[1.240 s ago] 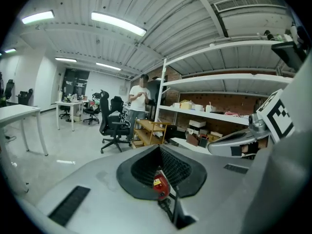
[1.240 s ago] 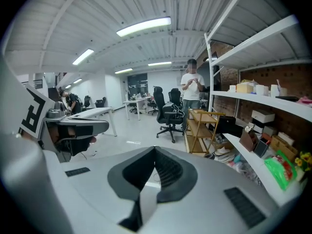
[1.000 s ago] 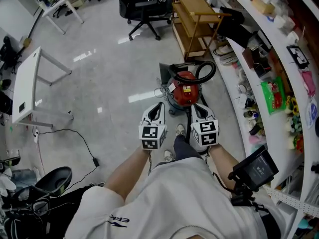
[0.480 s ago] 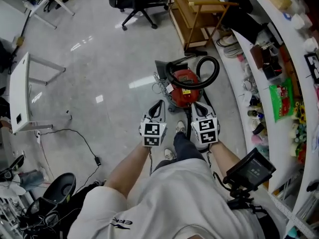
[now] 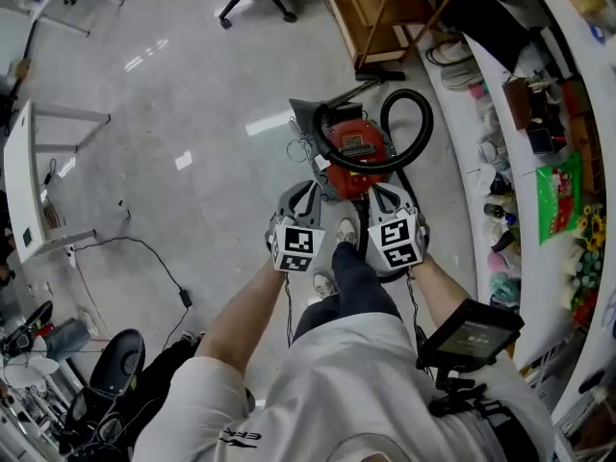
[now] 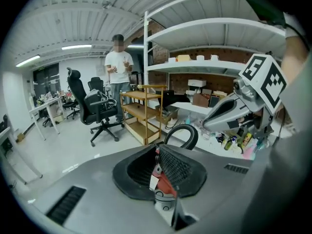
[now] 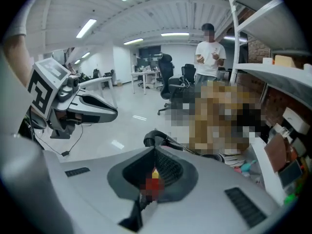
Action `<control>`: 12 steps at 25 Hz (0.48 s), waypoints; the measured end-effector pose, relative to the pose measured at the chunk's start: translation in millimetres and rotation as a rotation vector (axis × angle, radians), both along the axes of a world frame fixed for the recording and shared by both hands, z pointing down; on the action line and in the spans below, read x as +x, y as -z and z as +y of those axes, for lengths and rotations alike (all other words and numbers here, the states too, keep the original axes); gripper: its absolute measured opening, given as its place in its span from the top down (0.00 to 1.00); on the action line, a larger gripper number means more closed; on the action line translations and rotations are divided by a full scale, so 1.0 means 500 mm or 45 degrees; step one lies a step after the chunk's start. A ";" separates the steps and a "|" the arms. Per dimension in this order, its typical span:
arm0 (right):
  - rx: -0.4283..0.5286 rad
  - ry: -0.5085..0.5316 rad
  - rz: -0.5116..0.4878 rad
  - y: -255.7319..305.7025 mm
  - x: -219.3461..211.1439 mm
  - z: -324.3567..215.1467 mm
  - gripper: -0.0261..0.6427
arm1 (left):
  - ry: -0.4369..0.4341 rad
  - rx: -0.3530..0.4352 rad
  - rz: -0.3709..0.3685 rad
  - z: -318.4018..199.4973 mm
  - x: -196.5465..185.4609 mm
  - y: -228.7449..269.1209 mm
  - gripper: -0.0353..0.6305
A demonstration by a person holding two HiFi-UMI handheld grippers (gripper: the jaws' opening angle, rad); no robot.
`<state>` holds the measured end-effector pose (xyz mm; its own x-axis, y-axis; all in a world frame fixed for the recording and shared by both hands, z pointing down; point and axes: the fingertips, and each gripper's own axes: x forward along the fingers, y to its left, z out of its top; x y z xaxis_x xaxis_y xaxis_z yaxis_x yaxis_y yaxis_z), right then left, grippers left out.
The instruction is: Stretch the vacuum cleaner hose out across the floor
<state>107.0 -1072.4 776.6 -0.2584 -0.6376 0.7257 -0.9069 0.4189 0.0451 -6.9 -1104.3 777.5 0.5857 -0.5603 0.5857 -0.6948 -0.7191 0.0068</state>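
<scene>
The left gripper and right gripper were both empty with jaws pressed together, pointing down at the vacuum just ahead. The hose lay coiled on it, with its loop bulging toward the shelves, so the right gripper was nearer. With a cart standing beyond, the open floor at left looked the best room for running it out.

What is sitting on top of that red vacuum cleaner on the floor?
A black hose curls in a loop over and around the red vacuum cleaner. Its near end passes out of sight behind the right tool, so where it ends cannot be seen.
</scene>
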 end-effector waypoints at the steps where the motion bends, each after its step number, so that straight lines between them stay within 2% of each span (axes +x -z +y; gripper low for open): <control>1: -0.009 0.024 0.016 -0.014 0.002 -0.004 0.96 | -0.020 0.001 -0.014 -0.005 0.005 -0.017 0.94; 4: -0.033 0.094 0.091 -0.060 0.010 -0.012 0.95 | -0.096 0.021 -0.080 -0.021 0.022 -0.067 0.94; 6: -0.044 0.158 0.152 -0.091 0.014 -0.017 0.90 | -0.169 0.039 -0.139 -0.027 0.036 -0.104 0.93; 12: -0.046 0.361 0.344 -0.162 0.018 -0.027 0.75 | -0.404 0.128 -0.303 -0.037 0.067 -0.193 0.77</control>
